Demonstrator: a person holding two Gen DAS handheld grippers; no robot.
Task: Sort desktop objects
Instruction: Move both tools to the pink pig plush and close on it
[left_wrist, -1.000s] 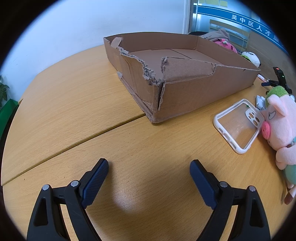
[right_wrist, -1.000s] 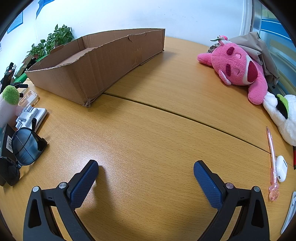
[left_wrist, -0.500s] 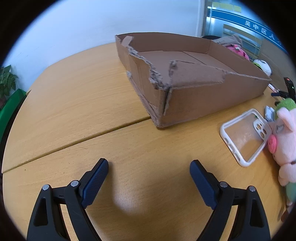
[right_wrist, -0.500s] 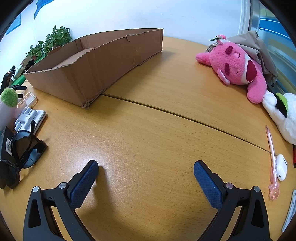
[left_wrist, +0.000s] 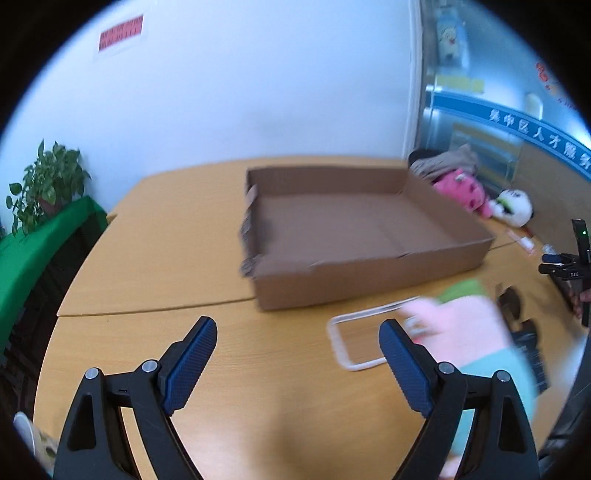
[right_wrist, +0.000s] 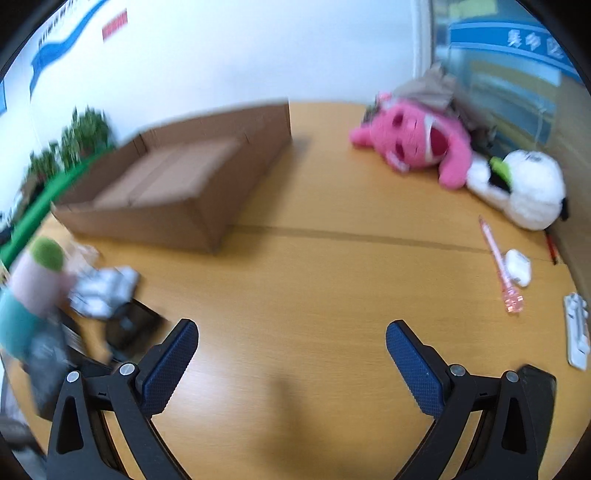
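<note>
Wooden table (left_wrist: 155, 266) is seen w/ empty cardboard box (left_wrist: 354, 229) at centre. Pink plush (right_wrist: 417, 144) & white plush (right_wrist: 524, 188) are laid beside box. Left tool (left_wrist: 297, 354) & right tool (right_wrist: 291, 354) are spread, nothing held.

Cardboard, wood grain and plush

Matt brown cardboard box (left_wrist: 354, 236) on a smooth wood-grain table (right_wrist: 314, 295); far right, fuzzy pink plush toy (right_wrist: 417, 144).

Open left hand-held gripper (left_wrist: 297, 345) above table (left_wrist: 166, 236); blurred plush (left_wrist: 469, 325), apparently.
</note>
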